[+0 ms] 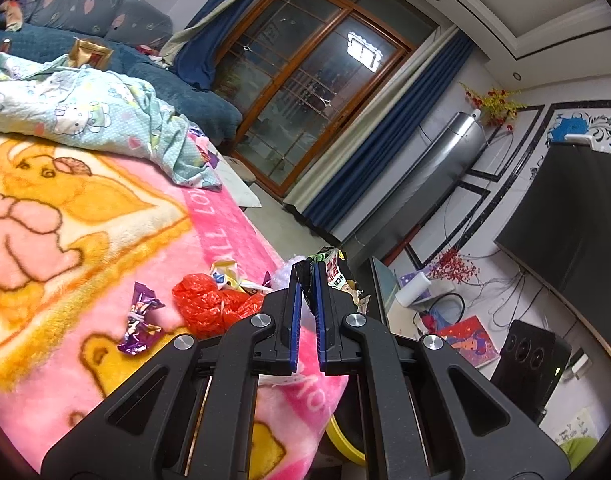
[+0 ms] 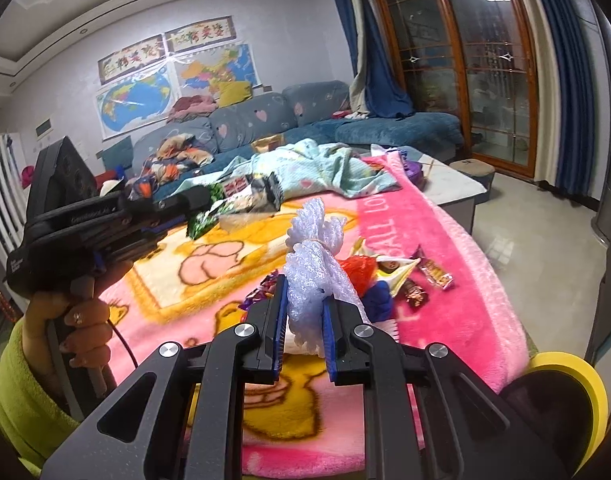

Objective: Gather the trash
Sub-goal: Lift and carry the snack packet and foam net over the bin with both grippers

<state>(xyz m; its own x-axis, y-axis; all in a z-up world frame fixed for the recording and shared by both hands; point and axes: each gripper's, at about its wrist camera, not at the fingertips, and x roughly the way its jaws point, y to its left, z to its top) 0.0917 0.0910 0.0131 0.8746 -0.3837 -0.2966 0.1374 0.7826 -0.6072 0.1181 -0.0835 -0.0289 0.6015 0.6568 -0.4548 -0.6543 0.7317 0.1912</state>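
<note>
Pink blanket (image 2: 445, 240): L gripper (image 1: 307, 276) jaws clamp 1 snack bag (image 1: 339, 272); R gripper (image 2: 303, 300) jaws clamp 1 foam net (image 2: 313, 280).

Two grippers are seen: the left gripper (image 1: 306, 270) and the right gripper (image 2: 303, 300). One snack bag (image 2: 241, 196) is held by the left one, and one white foam net (image 2: 315, 264) by the right one. One red plastic bag (image 1: 211, 304) is seen on one pink blanket (image 1: 105, 216). One purple candy wrapper (image 1: 139, 318) is counted in the left view. Two brown candy wrappers (image 2: 435, 274) are counted in the right view. Two maps (image 2: 133, 98) are seen on the wall.
</note>
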